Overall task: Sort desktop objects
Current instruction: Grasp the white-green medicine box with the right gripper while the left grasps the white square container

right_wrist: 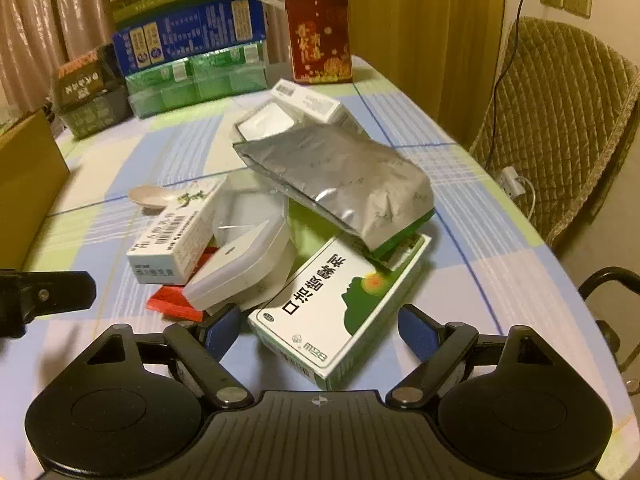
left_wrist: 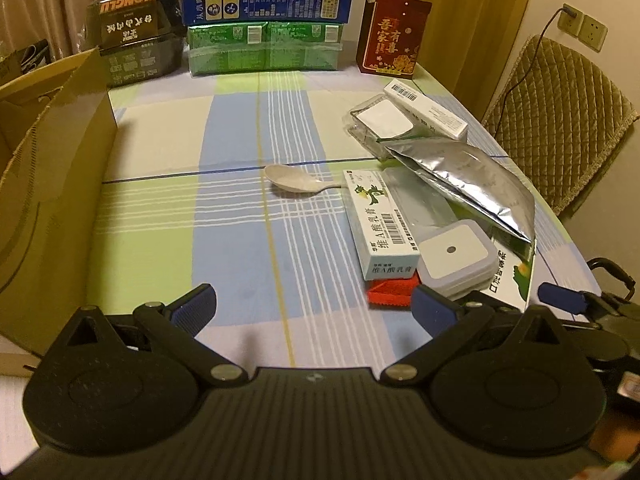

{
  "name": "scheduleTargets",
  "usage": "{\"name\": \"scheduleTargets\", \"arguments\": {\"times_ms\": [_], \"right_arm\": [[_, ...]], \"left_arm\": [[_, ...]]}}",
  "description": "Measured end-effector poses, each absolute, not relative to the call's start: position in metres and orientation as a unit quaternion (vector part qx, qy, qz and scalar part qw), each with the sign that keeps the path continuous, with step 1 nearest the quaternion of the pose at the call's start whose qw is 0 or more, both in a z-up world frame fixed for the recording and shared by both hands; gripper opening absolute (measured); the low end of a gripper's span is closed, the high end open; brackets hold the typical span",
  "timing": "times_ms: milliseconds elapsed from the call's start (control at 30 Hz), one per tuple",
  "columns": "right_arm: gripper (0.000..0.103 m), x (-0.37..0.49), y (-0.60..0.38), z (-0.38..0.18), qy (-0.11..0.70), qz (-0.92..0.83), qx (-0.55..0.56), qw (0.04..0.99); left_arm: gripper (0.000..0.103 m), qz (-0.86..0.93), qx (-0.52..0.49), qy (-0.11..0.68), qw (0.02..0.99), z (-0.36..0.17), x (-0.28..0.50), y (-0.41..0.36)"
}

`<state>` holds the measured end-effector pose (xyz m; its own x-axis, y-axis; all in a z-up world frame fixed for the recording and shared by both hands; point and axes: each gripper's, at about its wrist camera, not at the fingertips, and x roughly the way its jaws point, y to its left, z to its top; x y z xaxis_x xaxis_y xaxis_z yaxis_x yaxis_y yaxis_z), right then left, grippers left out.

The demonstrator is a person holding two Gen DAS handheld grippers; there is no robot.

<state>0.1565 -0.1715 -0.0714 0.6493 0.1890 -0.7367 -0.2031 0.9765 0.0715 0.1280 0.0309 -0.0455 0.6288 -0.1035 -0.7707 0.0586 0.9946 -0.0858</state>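
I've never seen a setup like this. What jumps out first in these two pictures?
A messy heap of small packages on the checked tablecloth: a crinkled silver foil pouch lies on top, leaning on a green-and-white medicine box. That box sits between the right gripper's open blue fingers. A pale spoon lies alone beside the heap.

The left gripper (left_wrist: 314, 308) is a matte black plastic tool with a ribbed central body carrying a small cross-shaped mark. Two round housings sit at its near corners. Angled black link arms, pinned with silver round-headed screws, run out to blue ribbed pads (left_wrist: 196, 306). The right gripper (right_wrist: 320, 330) is built alike: black ribbed body, circular housings, triangular cut-outs, silver pivot screws and blue fingers (right_wrist: 418, 332).
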Motion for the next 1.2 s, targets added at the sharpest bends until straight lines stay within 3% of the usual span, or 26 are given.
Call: {"name": "scheduleTargets", "arguments": {"times_ms": [267, 333, 367, 700, 767, 1000, 1067, 1200], "right_arm": [[0.083, 0.161, -0.172, -0.083, 0.41, 0.1, -0.035, 0.906], [0.077, 0.158, -0.177, -0.08, 0.405, 0.1, -0.04, 0.908], [0.069, 0.156, -0.179, -0.079, 0.404, 0.1, -0.041, 0.908], [0.053, 0.144, -0.21, -0.07, 0.396, 0.082, -0.043, 0.913], [0.053, 0.144, -0.217, -0.071, 0.396, 0.078, -0.044, 0.914], [0.052, 0.14, -0.23, -0.071, 0.39, 0.083, -0.041, 0.916], [0.052, 0.14, -0.231, -0.07, 0.389, 0.085, -0.037, 0.917], [0.052, 0.14, -0.23, -0.071, 0.383, 0.094, -0.038, 0.918]], "left_arm": [[0.102, -0.047, -0.031, 0.433, 0.9, -0.053, 0.132, 0.03], [0.102, -0.048, -0.03, 0.433, 0.899, -0.054, 0.132, 0.029], [0.102, -0.049, -0.032, 0.434, 0.899, -0.055, 0.131, 0.029], [0.098, -0.111, -0.057, 0.424, 0.897, -0.052, 0.129, 0.004], [0.093, -0.129, -0.068, 0.424, 0.894, -0.051, 0.13, -0.002], [0.089, -0.158, -0.099, 0.426, 0.885, -0.058, 0.139, -0.025], [0.083, -0.162, -0.115, 0.432, 0.88, -0.063, 0.144, -0.028], [0.082, -0.154, -0.123, 0.431, 0.88, -0.068, 0.153, -0.034]]}}
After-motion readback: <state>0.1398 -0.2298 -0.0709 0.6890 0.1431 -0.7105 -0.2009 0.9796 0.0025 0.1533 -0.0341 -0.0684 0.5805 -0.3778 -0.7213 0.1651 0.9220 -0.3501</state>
